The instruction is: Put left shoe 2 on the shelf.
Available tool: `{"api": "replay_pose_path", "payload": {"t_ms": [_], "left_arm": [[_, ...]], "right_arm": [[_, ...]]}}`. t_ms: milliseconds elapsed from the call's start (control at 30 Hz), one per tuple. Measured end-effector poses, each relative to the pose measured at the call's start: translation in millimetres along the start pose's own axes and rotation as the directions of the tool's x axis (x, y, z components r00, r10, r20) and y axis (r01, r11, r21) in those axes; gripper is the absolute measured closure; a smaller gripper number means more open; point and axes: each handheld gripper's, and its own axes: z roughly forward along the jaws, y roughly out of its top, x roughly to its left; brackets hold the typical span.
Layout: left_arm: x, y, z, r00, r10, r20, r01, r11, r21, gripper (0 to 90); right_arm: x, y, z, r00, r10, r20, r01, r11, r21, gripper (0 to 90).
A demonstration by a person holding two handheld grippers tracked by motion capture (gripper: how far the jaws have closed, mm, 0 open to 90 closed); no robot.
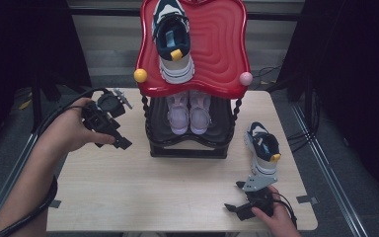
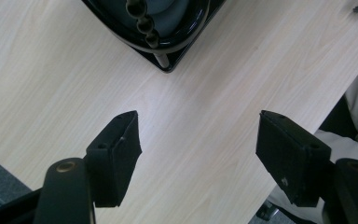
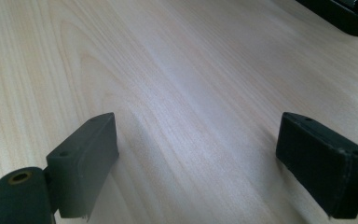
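Two grippers, left [image 1: 109, 123] and right [image 1: 242, 207], hover with jaws spread wide and empty over the table [image 1: 177, 197]. One navy shoe [image 1: 263, 148] stands on the table just right of the rack [image 1: 190, 143], its partner [image 1: 172, 42] on the red top shelf [image 1: 222, 49]. The right gripper probably lifts it: pinch the heel collar squarely, lift level.

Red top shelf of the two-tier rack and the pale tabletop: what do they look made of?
The red wavy top shelf looks like glossy moulded plastic: it shines and has ripple ridges. The pale tabletop looks like matt wood or wood-look laminate, with visible grain lines; which of these, unclear.
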Motion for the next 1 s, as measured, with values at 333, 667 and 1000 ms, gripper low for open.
{"api": "replay_pose_path", "payload": {"t_ms": [333,667,1000], "left_arm": [[1.2,-15.3,30.4,0.9996,-0.016,0.022,0.016,0.9999,0.004,29.4],[-3.0,-23.3,52.1,0.9996,0.004,0.028,-0.004,1.0000,0.009,28.7],[-12.4,-34.7,78.5,0.9991,0.004,0.042,-0.003,0.9999,-0.013,28.3]], "right_arm": [[0.1,-0.1,0.2,1.0000,0.001,-0.001,-0.001,1.000,-0.002,12.0],[0.1,-0.1,0.3,1.0000,0.000,0.000,0.000,1.000,-0.003,12.0],[0.3,-0.1,0.2,1.0000,0.003,-0.002,-0.003,1.000,-0.001,12.0]]}}
